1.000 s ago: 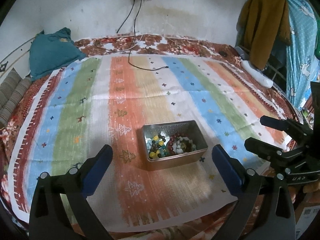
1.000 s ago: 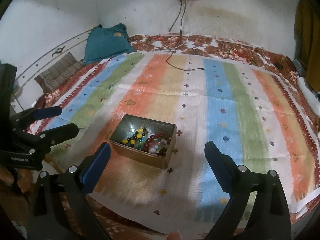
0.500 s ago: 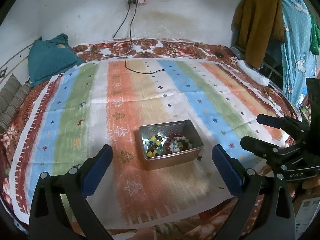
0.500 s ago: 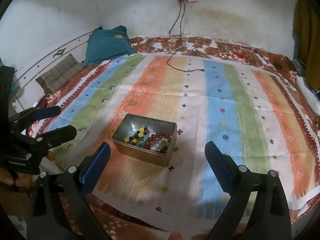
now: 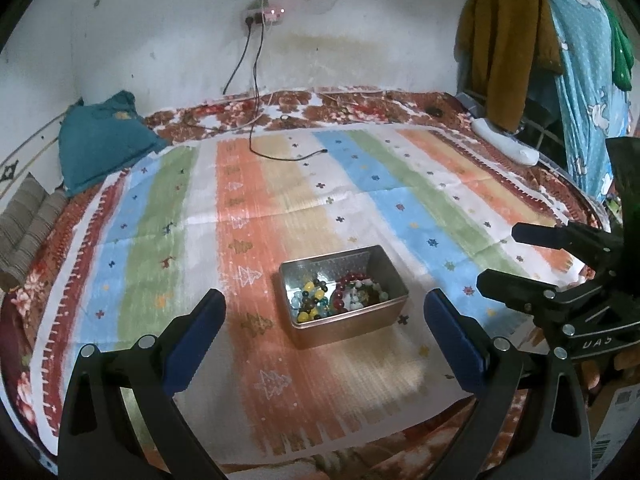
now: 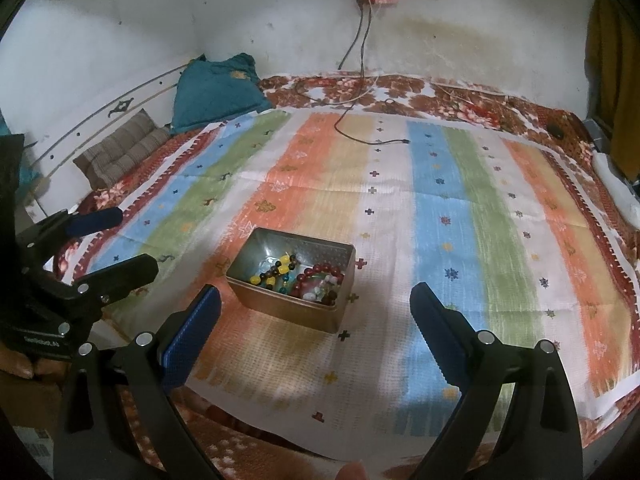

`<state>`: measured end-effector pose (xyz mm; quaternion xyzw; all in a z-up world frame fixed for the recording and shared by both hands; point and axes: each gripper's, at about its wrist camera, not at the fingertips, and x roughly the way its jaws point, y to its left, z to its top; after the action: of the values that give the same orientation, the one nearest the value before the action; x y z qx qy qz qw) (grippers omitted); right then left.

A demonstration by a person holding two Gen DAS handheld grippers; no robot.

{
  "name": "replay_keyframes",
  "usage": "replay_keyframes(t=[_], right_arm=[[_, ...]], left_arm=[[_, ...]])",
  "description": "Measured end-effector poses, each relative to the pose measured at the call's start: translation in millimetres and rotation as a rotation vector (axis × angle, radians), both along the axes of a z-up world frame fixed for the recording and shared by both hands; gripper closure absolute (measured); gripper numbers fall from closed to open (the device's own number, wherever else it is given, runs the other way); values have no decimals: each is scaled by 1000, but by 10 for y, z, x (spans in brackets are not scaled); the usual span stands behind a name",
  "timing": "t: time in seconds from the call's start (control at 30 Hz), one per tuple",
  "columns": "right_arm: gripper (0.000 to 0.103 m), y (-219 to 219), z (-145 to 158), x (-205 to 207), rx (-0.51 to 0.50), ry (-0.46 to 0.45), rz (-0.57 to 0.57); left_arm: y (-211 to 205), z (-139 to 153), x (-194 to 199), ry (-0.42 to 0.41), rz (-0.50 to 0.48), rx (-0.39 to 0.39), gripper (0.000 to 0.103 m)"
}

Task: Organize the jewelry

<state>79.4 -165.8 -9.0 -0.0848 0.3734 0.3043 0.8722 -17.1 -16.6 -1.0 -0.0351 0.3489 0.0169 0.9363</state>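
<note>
A rectangular metal tin (image 5: 390, 312) stands on the striped cloth (image 5: 280, 208) on the bed. It holds several bead bracelets (image 5: 352, 292), one dark red, one yellow and dark. The tin also shows in the right wrist view (image 6: 288, 312), with the bracelets (image 6: 316, 280) inside. My left gripper (image 5: 324, 320) is open and empty, held above the near edge of the cloth, short of the tin. My right gripper (image 6: 316, 320) is open and empty, to the right of the left one, also short of the tin.
A teal pillow (image 5: 100, 136) and a striped cushion (image 5: 28, 220) lie at the far left. A black cable (image 5: 280, 152) trails from a wall socket onto the cloth. Clothes (image 5: 520, 40) hang at the right. A white object (image 5: 504, 140) lies at the bed's right edge.
Both grippers have drawn back and risen a little; the tin looks smaller and farther. Both stay open. The tin and beads have not moved.
</note>
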Motion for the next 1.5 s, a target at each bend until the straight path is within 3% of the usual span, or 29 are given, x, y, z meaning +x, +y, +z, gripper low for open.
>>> replay_keyframes(t=[1.5], right_arm=[[6,-70,21,-60,42,-27,7]], left_arm=[[-17,-18,8,6,0,-6,6]])
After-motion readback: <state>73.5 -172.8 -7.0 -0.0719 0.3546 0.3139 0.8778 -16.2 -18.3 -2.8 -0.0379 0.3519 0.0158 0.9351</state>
